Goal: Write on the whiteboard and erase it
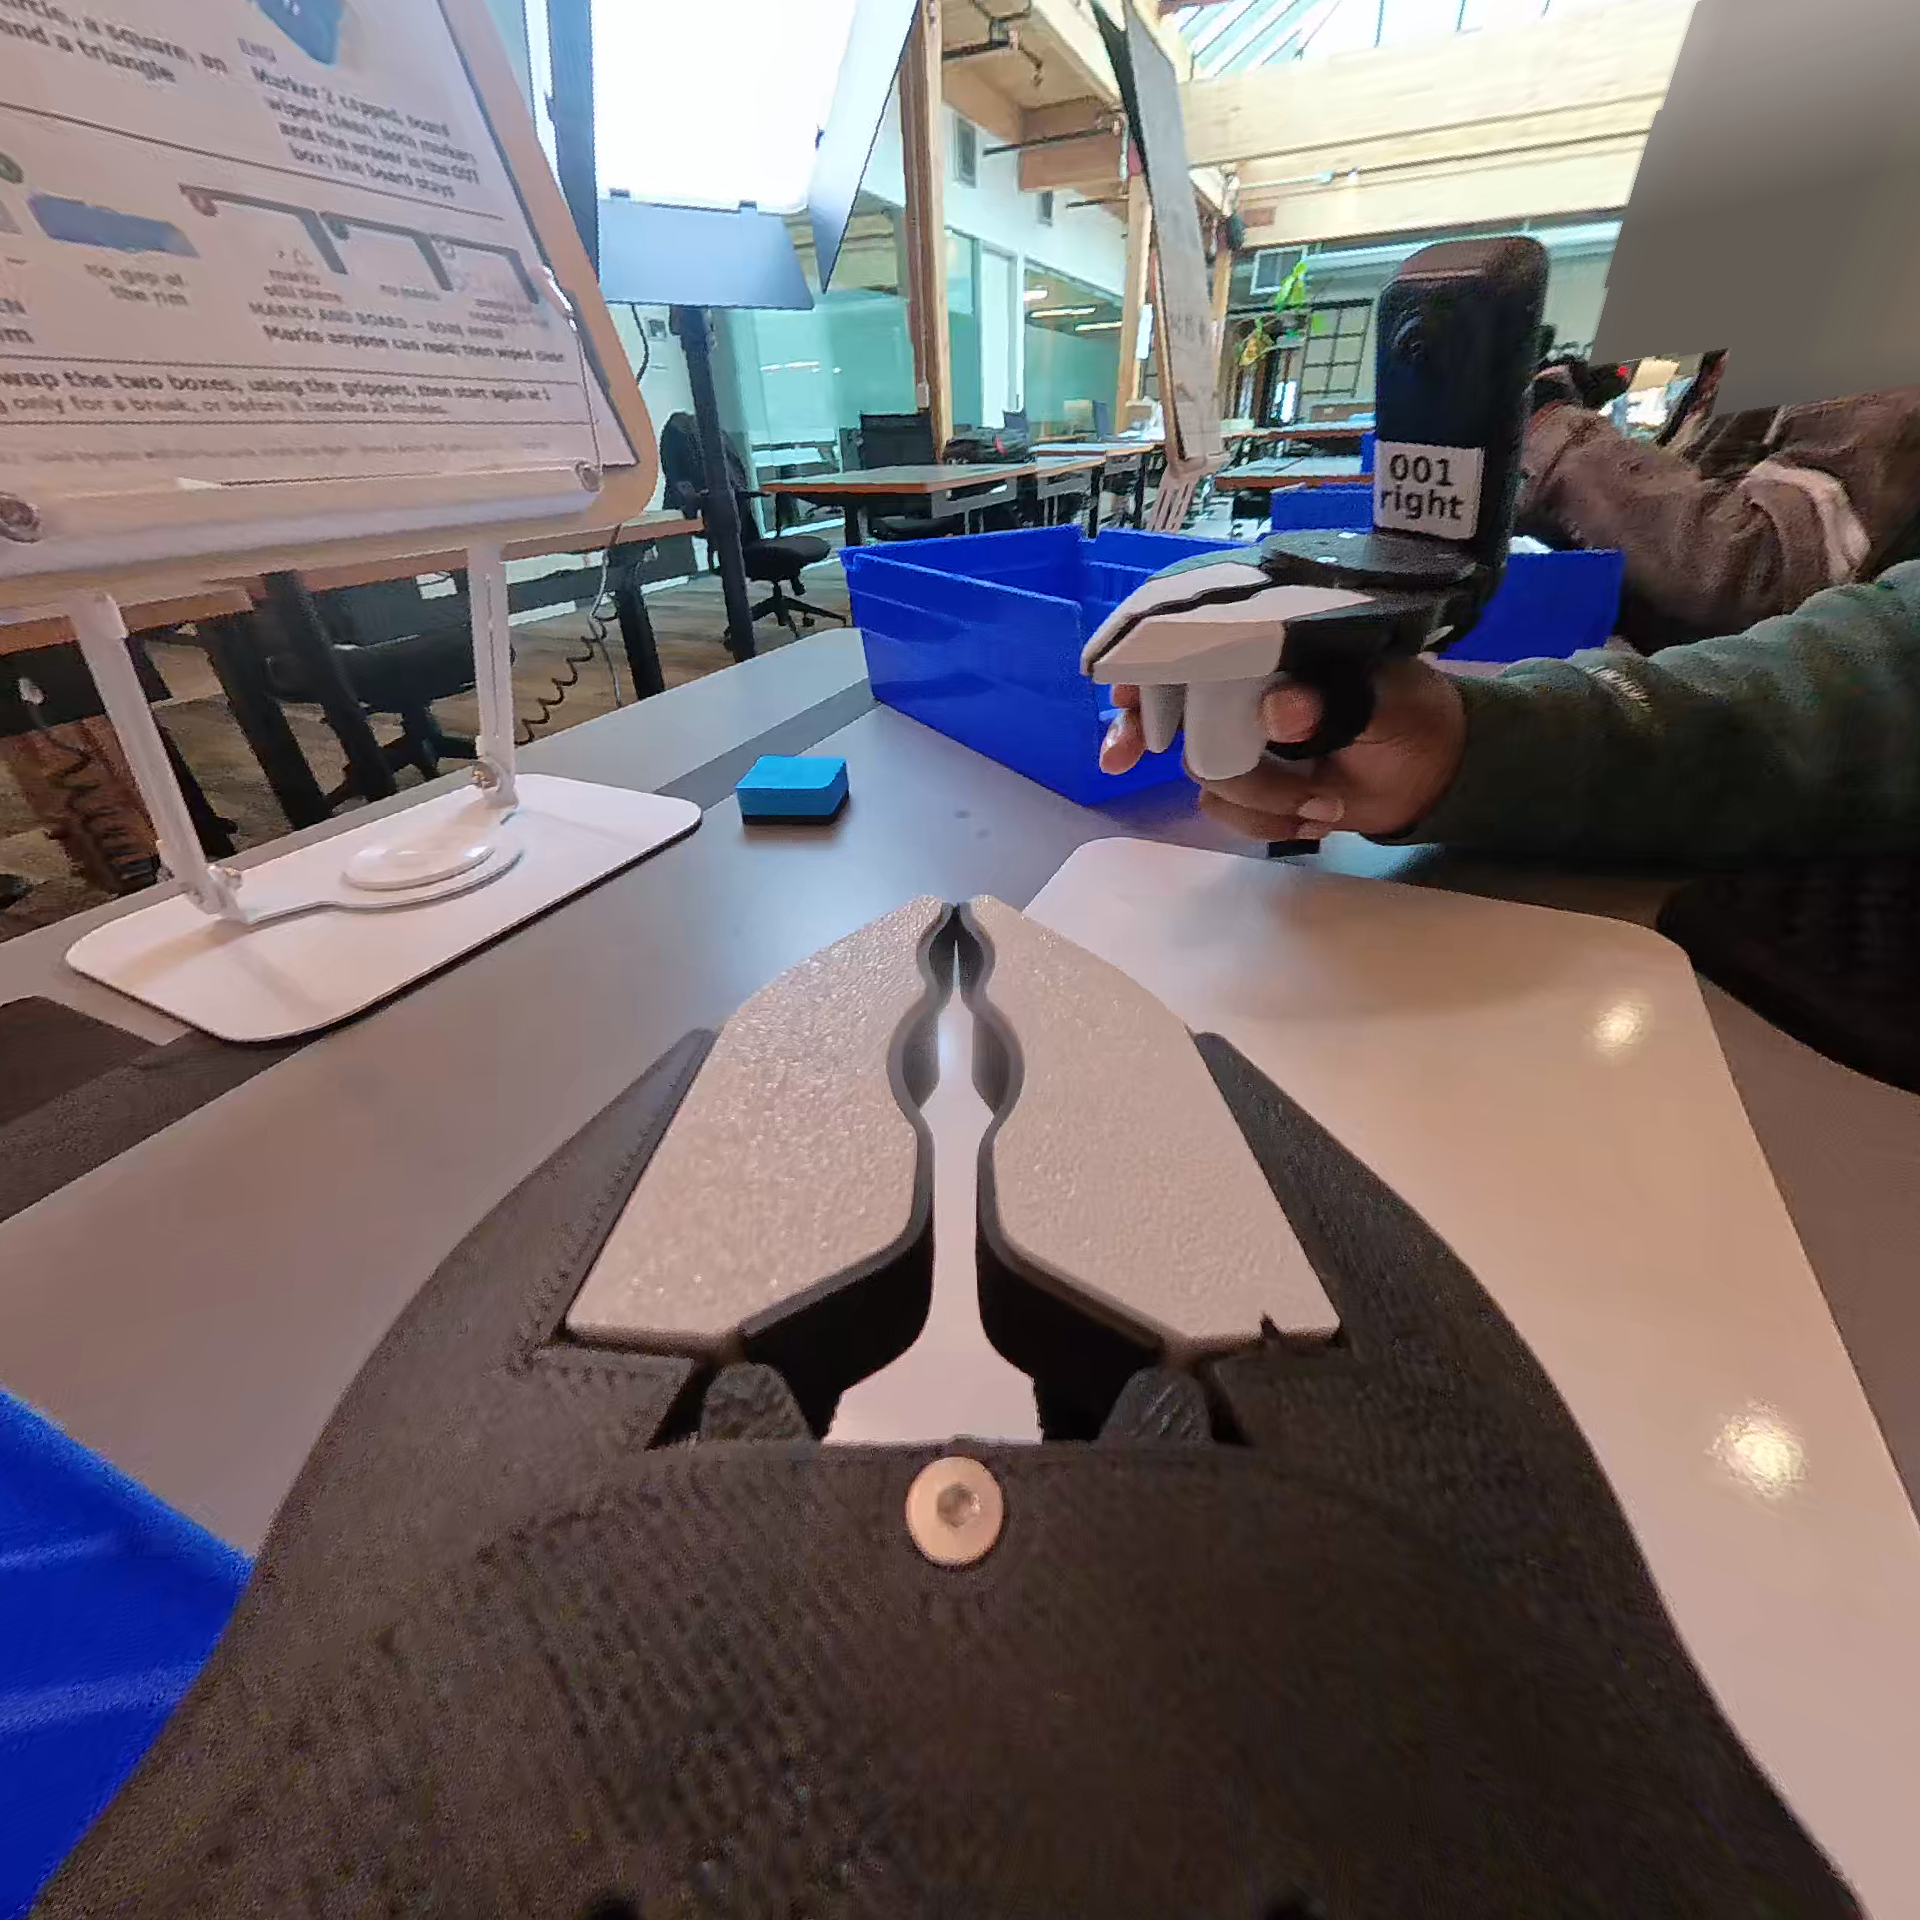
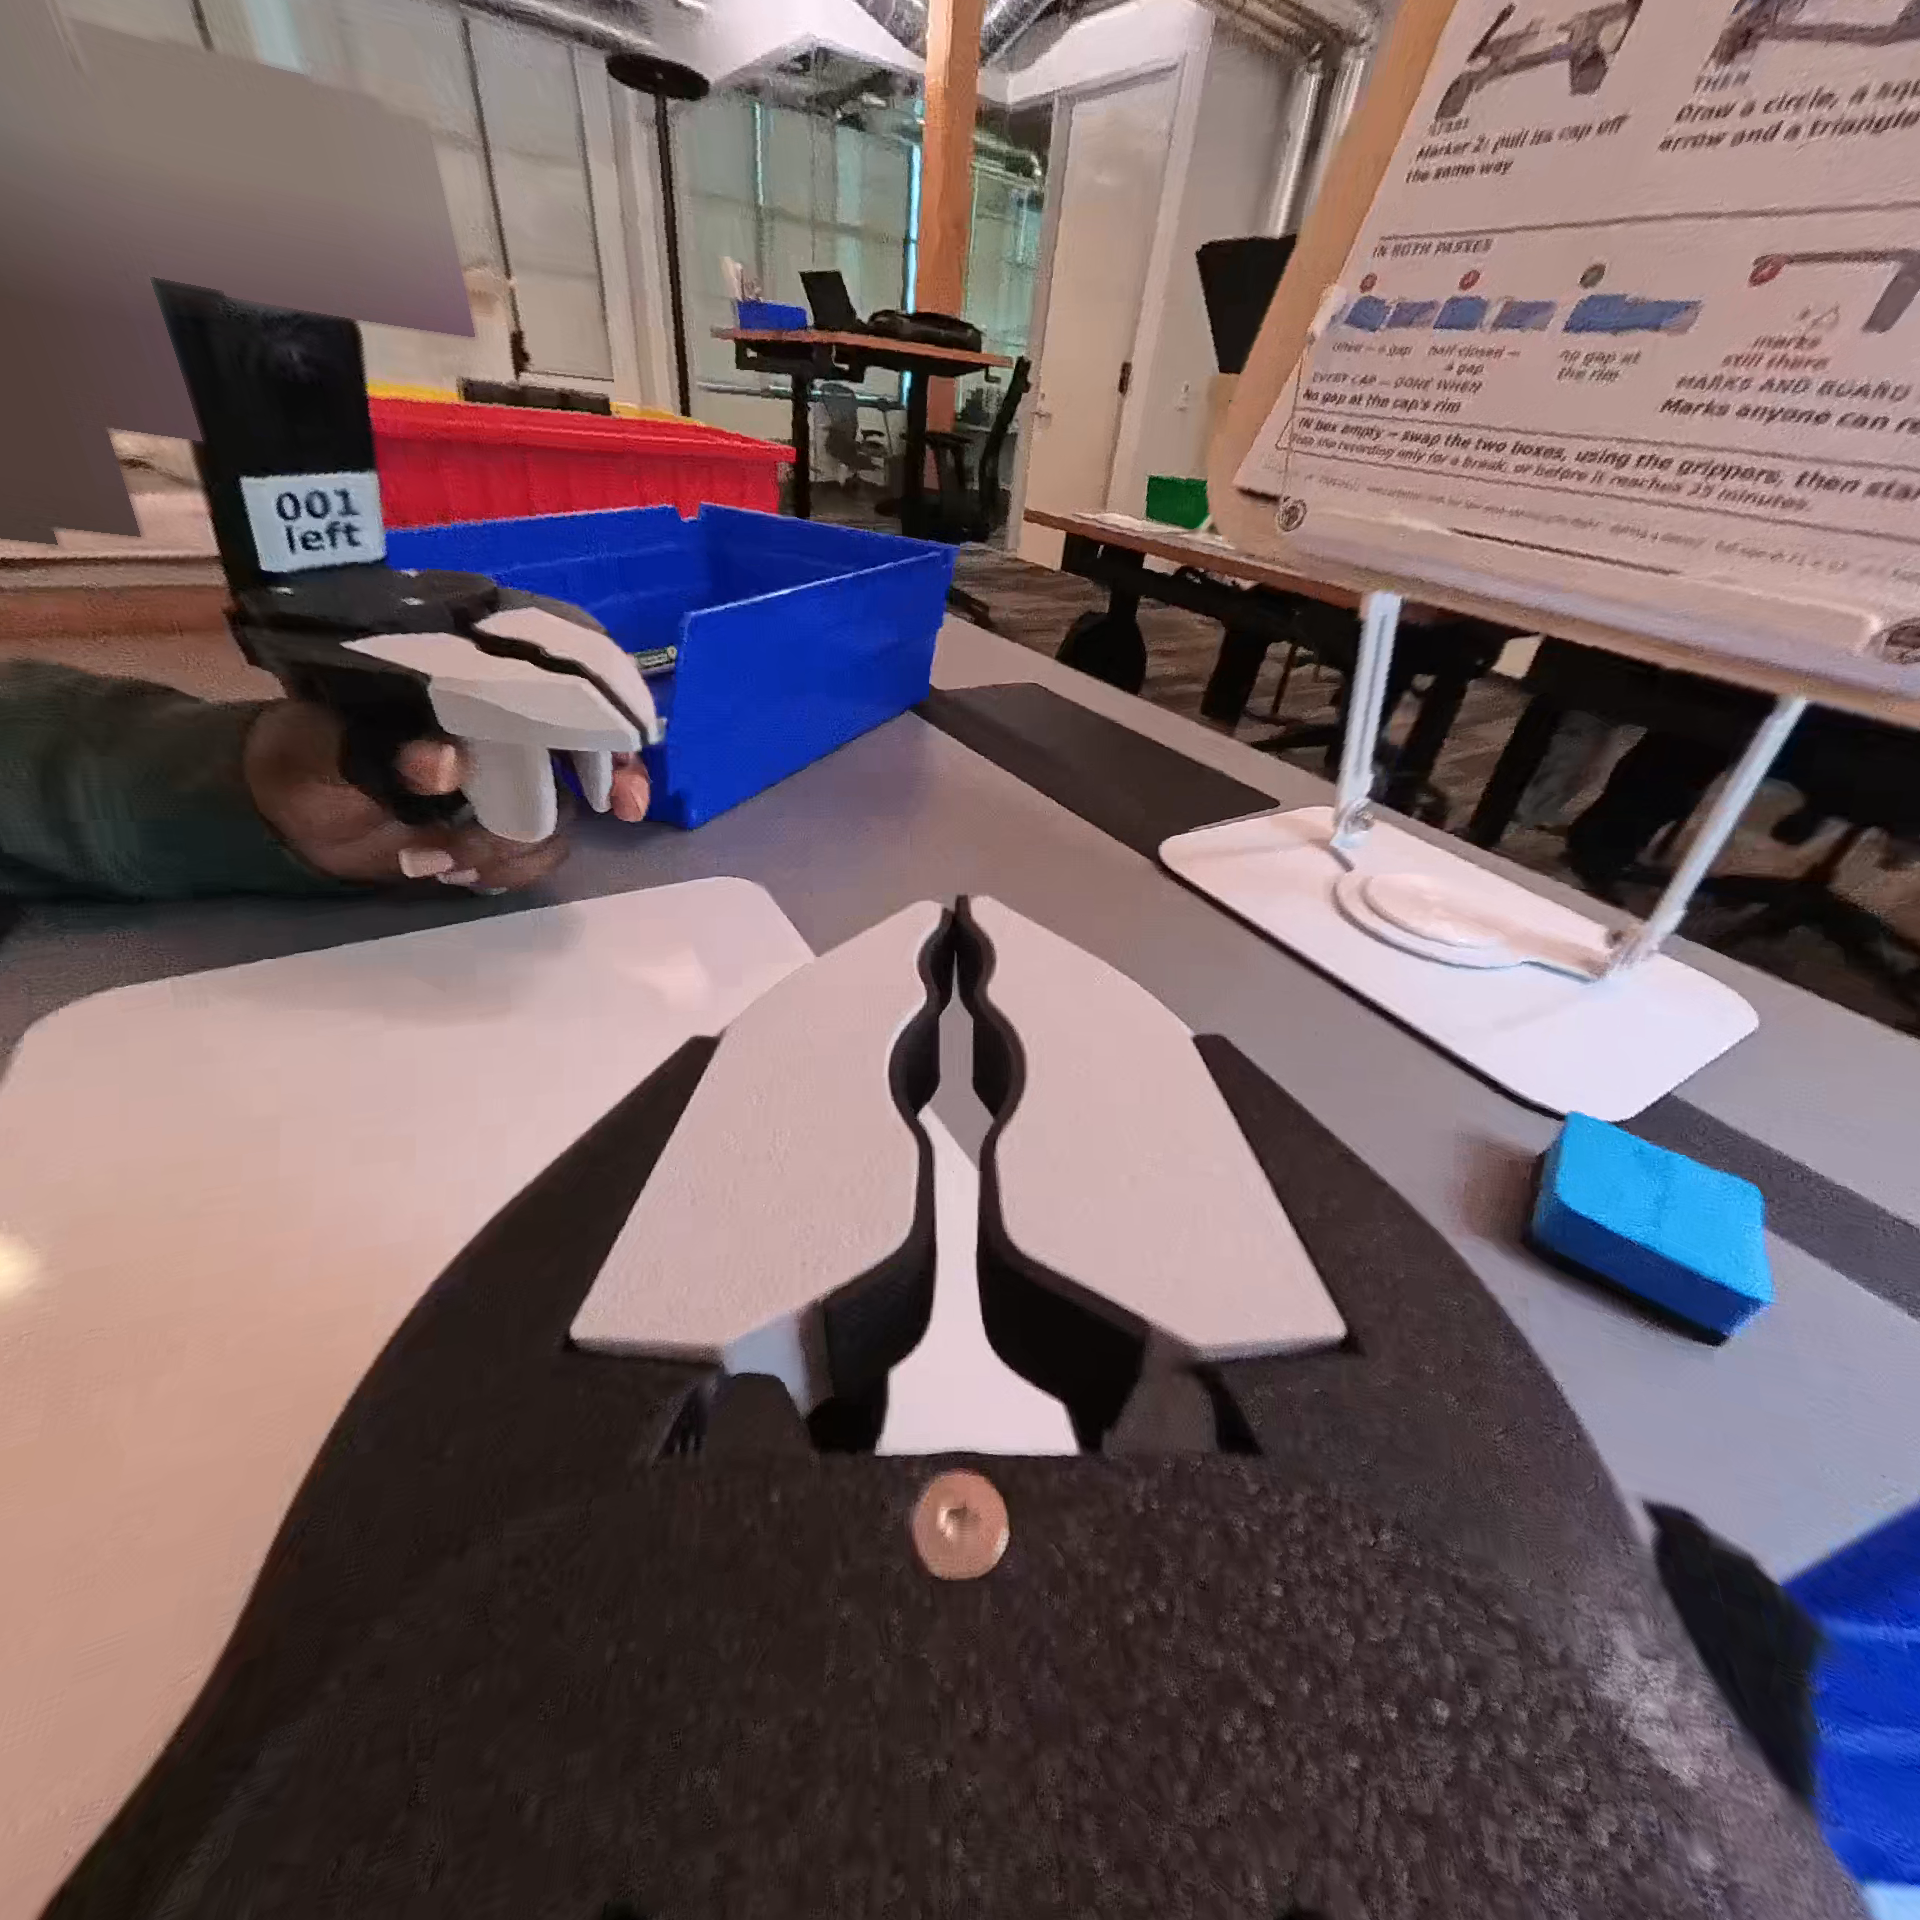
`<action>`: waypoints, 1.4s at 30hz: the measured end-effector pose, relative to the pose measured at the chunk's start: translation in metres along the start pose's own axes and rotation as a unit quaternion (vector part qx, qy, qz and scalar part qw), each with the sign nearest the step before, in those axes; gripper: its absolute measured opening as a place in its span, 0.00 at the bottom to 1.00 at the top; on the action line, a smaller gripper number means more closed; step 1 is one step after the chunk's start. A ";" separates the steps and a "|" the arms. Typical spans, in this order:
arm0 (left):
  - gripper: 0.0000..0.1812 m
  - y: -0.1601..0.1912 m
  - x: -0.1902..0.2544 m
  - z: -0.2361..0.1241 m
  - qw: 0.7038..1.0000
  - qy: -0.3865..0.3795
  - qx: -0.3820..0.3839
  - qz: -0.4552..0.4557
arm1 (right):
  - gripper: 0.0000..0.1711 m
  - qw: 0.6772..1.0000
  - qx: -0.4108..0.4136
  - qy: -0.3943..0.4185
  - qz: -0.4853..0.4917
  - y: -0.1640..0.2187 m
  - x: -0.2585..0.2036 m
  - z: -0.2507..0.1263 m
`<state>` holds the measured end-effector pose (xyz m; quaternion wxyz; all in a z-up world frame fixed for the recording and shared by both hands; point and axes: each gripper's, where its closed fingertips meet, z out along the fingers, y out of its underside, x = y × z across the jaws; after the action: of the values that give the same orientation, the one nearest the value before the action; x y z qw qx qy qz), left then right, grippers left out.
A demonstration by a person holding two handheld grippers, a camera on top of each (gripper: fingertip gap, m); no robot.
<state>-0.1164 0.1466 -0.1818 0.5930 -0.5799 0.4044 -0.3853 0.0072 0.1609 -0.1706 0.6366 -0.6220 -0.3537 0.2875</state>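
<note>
Left tool [image 1: 961, 914] level, fingertips together, empty; right tool [image 2: 956, 914] same.

Glossy, smooth whiteboard [image 1: 1403, 1091] on matt grey table [image 1: 312, 1195]; foam-like eraser [image 1: 792, 790]; shiny plastic bin [image 1: 966, 634] (far right); grainy matt left gripper [image 1: 958, 920].

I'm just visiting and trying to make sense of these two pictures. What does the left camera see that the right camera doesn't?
Only the left wrist view shows the right claw, held in a hand in front of a blue bin.

Only the right wrist view shows the left claw, a red bin behind a blue one, and what looks like a marker inside that blue one.

Both show the white board lying flat, the blue eraser on the grey table, and the instruction sheet stand. Both claws are shut and empty.
</note>
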 end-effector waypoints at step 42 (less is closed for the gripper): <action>0.34 0.053 -0.066 -0.154 0.846 -0.190 -0.493 0.075 | 0.14 0.993 -0.109 -0.029 -0.027 0.032 -0.004 -0.064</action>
<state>-0.2843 0.1513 -0.2325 0.3214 -0.8258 0.4626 0.0277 0.0591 0.1220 -0.2015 0.5619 -0.6698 -0.4177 0.2475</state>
